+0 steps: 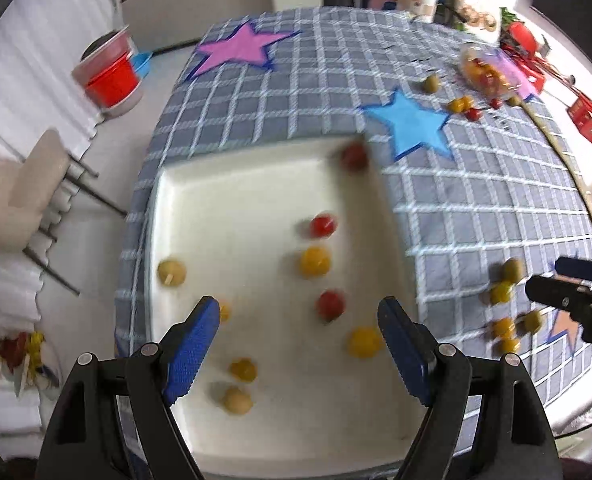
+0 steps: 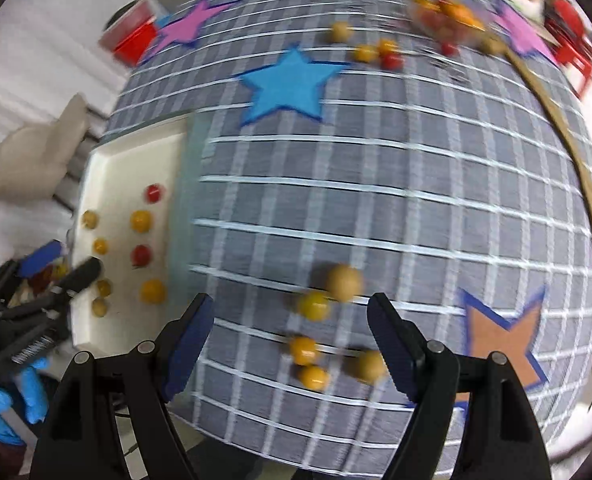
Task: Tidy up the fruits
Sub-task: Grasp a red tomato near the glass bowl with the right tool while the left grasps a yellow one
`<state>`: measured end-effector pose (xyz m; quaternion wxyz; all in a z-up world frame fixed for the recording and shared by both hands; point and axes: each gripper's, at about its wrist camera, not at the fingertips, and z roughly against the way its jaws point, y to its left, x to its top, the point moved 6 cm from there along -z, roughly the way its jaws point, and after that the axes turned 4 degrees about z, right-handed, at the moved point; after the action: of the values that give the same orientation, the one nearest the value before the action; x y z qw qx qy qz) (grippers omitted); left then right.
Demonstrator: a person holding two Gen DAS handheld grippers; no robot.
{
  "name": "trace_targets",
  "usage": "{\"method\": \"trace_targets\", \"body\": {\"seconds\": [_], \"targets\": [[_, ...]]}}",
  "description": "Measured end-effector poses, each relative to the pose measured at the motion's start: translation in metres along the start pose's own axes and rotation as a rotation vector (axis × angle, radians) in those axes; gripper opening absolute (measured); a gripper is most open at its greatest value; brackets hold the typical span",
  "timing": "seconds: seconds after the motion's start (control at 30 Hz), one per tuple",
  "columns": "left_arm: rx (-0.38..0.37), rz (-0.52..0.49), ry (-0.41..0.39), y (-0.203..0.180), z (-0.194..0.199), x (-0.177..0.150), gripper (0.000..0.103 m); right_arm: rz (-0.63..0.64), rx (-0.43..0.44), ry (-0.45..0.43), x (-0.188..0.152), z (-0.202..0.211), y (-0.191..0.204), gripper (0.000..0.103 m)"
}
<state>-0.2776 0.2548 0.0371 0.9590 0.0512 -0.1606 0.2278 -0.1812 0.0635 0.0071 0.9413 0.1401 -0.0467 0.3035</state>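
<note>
A white square tray (image 1: 200, 200) lies on the checked tablecloth and holds several red and yellow cherry tomatoes, such as a red one (image 1: 330, 305) and a yellow one (image 1: 315, 261). My left gripper (image 1: 298, 344) is open and empty above the tray's near part. My right gripper (image 2: 288, 340) is open and empty above a loose cluster of yellow tomatoes (image 2: 314, 305) on the cloth; these also show in the left wrist view (image 1: 501, 293). The tray shows at the left of the right wrist view (image 2: 136, 152). The right gripper's fingers (image 1: 552, 294) show at the right edge of the left view.
A clear plastic box of tomatoes (image 1: 492, 72) sits at the far right of the table, with a few loose tomatoes (image 1: 462, 105) near it. Paper stars are on the cloth: blue (image 1: 410, 122), pink (image 1: 238, 50), orange (image 2: 504, 340). A chair (image 1: 24, 196) and red bucket (image 1: 112, 76) stand left.
</note>
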Motion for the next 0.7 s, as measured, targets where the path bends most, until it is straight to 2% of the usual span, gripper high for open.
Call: {"method": "trace_targets", "body": {"seconds": [0.17,0.33,0.5,0.6,0.7], "targets": [[-0.04,-0.055,-0.029,-0.031,0.002,0.038,0.082,-0.107,-0.053,-0.024,0.007,0.011,-0.049,0.082],[-0.064,-0.064,-0.043,-0.064,-0.01,0.081,0.082,-0.167,-0.079,-0.066,0.026,0.022,-0.091,0.082],[-0.073,-0.092,-0.051,-0.102,-0.035,0.118,0.082,-0.138,-0.092,-0.096,0.06,0.016,-0.104,0.082],[-0.06,-0.111,-0.048,-0.119,-0.054,0.132,0.082,-0.117,-0.069,-0.109,0.086,0.004,-0.107,0.081],[-0.056,-0.111,-0.039,-0.13,-0.071,0.143,0.082,-0.096,-0.087,-0.141,0.11,-0.006,-0.116,0.075]]}}
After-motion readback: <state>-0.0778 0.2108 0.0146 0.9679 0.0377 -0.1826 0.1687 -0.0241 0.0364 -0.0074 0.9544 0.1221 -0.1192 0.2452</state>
